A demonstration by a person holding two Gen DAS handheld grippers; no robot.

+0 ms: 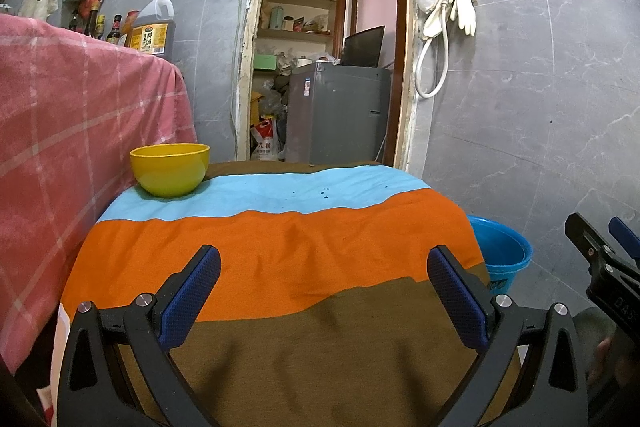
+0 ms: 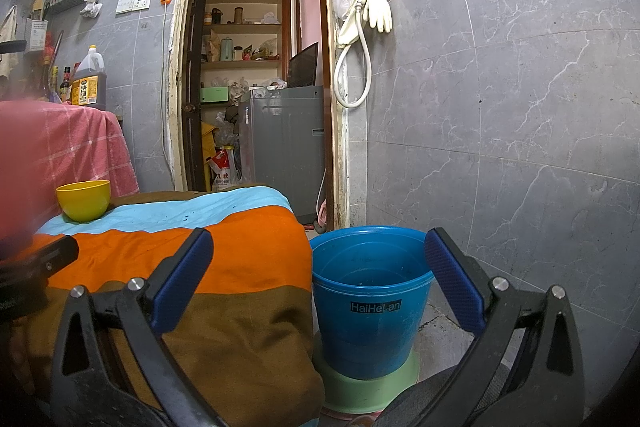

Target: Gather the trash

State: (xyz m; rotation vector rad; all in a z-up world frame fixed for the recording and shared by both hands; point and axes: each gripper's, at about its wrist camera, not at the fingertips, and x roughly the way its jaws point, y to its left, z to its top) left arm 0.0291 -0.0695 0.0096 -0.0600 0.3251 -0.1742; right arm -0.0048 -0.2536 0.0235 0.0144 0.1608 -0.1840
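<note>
A yellow bowl (image 1: 170, 169) stands on the far left of a table covered with a blue, orange and brown striped cloth (image 1: 280, 247); it also shows in the right wrist view (image 2: 83, 199). A blue bucket (image 2: 370, 303) stands on the floor right of the table, on a green base; its rim shows in the left wrist view (image 1: 502, 251). My left gripper (image 1: 324, 283) is open and empty over the cloth. My right gripper (image 2: 318, 275) is open and empty, in front of the bucket and the table's right edge. No loose trash shows on the cloth.
A pink checked cloth (image 1: 72, 131) covers a higher surface at left, with oil and sauce bottles (image 1: 152, 27) behind. An open doorway (image 2: 260, 87) shows a grey washing machine (image 2: 284, 135) and shelves. Rubber gloves and a hose (image 2: 364, 27) hang on the grey tiled wall.
</note>
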